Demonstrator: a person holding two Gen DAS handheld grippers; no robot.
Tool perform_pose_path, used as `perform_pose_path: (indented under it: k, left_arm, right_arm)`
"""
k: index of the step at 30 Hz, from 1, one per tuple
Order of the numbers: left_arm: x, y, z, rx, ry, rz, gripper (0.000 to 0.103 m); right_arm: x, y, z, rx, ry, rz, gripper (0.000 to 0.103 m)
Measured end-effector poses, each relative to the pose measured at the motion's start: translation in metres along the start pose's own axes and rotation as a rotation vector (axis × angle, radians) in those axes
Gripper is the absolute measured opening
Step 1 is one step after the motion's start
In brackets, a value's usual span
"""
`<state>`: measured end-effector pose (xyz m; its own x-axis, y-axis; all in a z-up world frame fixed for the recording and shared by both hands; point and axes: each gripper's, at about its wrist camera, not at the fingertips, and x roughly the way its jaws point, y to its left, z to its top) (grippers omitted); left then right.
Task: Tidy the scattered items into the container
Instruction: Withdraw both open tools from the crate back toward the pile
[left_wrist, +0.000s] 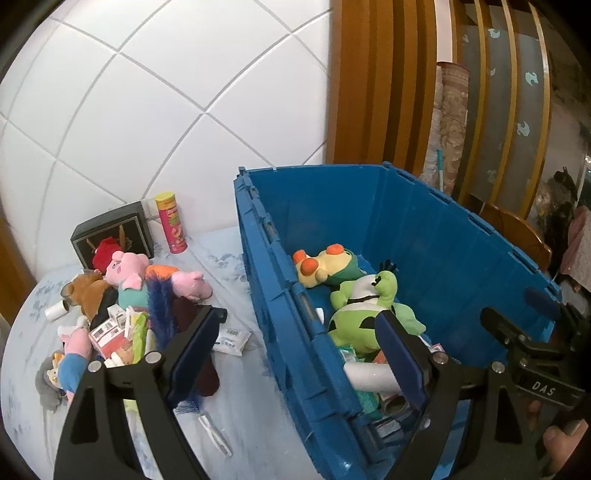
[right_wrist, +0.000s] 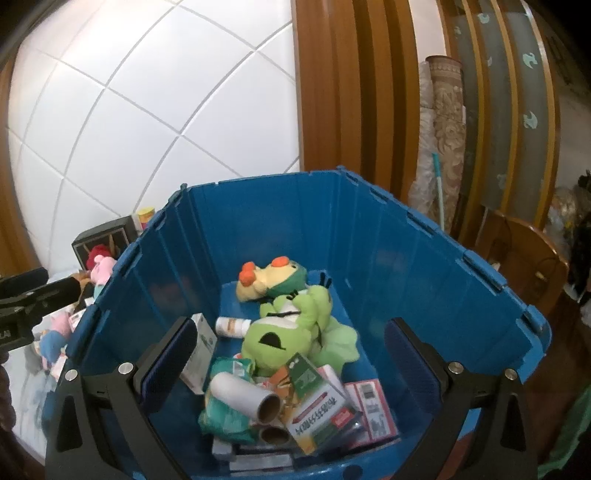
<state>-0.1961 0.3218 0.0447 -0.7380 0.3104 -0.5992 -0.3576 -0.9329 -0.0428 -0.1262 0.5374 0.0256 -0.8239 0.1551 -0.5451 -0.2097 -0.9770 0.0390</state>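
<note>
Blue crate stands open on the table, against a white tiled wall. Inside lie a green frog plush, a yellow and green plush with orange eyes touching it on the far side, a white bottle beside the frog, two cardboard rolls, several cartons and a green packet, all heaped at the near end.

Left of the crate, a pile remains on the table: a pink pig plush, a second pink plush, a brown plush, a blue fuzzy item, small boxes and a white pack just beside the crate wall. A pink snack can stands upright near the wall, next to a black box. A white clip lies apart at the near edge.

Left gripper straddles the crate's left wall, one finger over the pile, one over the crate interior. Its jaws stand wide apart and hold nothing.

Right gripper hangs over the crate's near end. Its jaws are spread wide, nothing between them.
</note>
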Motion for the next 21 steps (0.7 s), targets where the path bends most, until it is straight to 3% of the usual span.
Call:
perform_pose_path:
  k: [7,12,21]
  left_arm:
    - [-0.009,0.028,-0.012,-0.022,0.007,0.036,0.087]
    - [-0.020,0.070,-0.026,-0.055,0.015,0.077,0.087]
    - [-0.053,0.203,-0.079,-0.145,0.038,0.169,0.087]
  right_arm:
    - [-0.005,0.015,-0.001,0.005,-0.013,0.028,0.103]
    - [-0.014,0.054,0.003,-0.019,-0.043,0.083,0.103]
    - [-0.045,0.172,0.002,-0.070,-0.174,0.195,0.103]
